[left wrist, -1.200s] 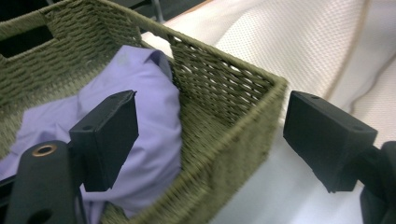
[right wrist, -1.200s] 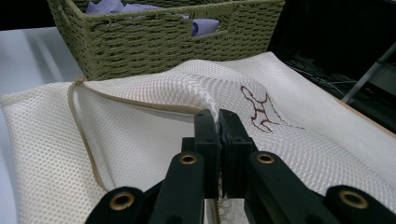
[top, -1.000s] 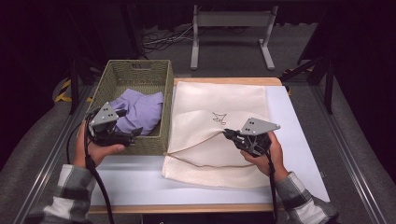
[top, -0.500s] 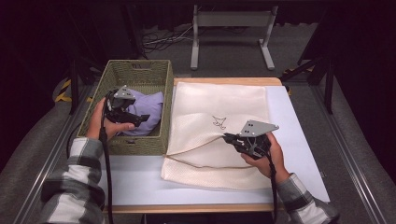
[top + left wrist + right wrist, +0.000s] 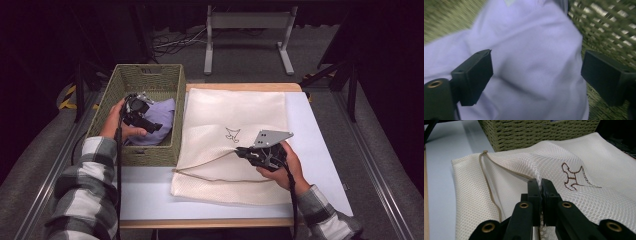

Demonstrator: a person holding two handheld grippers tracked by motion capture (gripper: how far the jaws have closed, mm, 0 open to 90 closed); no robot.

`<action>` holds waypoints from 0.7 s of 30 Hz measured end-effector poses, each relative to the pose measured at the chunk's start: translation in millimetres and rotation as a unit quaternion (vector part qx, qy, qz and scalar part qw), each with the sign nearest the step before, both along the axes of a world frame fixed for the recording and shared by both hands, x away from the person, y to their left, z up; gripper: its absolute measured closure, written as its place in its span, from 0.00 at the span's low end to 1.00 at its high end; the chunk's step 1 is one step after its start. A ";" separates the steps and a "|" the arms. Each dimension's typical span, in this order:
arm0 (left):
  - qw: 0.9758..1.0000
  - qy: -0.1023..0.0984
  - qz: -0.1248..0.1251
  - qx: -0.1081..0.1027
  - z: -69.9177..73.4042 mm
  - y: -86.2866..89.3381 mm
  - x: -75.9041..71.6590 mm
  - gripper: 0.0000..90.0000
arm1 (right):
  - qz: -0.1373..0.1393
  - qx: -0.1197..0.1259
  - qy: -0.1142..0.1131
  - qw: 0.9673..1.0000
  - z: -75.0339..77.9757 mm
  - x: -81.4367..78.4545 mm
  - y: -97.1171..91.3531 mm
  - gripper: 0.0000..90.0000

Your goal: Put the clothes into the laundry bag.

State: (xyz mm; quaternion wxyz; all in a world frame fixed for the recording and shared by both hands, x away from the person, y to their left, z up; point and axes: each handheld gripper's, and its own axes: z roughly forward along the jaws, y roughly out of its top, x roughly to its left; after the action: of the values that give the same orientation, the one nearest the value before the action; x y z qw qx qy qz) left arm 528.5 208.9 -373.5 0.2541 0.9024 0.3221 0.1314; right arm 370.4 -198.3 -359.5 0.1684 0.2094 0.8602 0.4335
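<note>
From the high view I look down on a table with a pale blue-white top and a wooden edge. A green woven basket sits at its left side, and a cream mesh drawstring bag lies flat just beside it, taking up the middle of the table.

My left gripper is inside the basket, held by a hand in a plaid sleeve. It sits over a lavender cloth that lies crumpled in the basket's near half. In the left gripper view, my jaws stand wide apart with nothing between them, and the lavender cloth lies close beneath, spreading across the gap. The basket's woven wall shows at the upper right of that view, which is a little blurred.

My right gripper is over the bag's near half, held by the right hand, with its grey plate on top. In the right gripper view, the gripper is closed tight on a pinched ridge of the bag's mesh, lifting it into a small tent. A tan drawstring runs along the bag's open edge at the left. A brown stitched animal outline sits on the bag just right of the pinch. The basket stands behind the bag.
</note>
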 end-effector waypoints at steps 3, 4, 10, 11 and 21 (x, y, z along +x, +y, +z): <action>0.999 0.019 0.015 0.026 -11.6 -2.4 11.5 0.09 | 0.003 -0.001 0.007 1.000 -2.1 1.3 -0.1 0.96; 0.999 0.018 0.021 0.036 -13.9 -3.7 13.6 0.07 | 0.005 -0.004 0.009 1.000 -2.9 1.5 0.2 0.96; 0.996 0.060 0.011 0.064 -26.6 -7.7 21.4 0.04 | 0.013 -0.006 0.015 1.000 -5.7 3.0 1.3 0.96; 0.995 0.065 0.019 0.067 -28.2 -8.0 22.6 0.04 | 0.015 -0.007 0.017 1.000 -6.0 3.0 1.5 0.96; 0.987 0.157 0.011 0.033 -39.2 -3.2 28.4 0.32 | 0.021 -0.014 0.024 0.999 -9.7 3.9 1.3 0.96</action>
State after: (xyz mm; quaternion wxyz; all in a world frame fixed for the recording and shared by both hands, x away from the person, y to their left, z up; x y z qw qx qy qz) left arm 556.9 205.7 -412.7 0.1690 0.9162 0.3633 0.0013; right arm 374.2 -197.0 -369.2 0.1414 0.1995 0.8744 0.4192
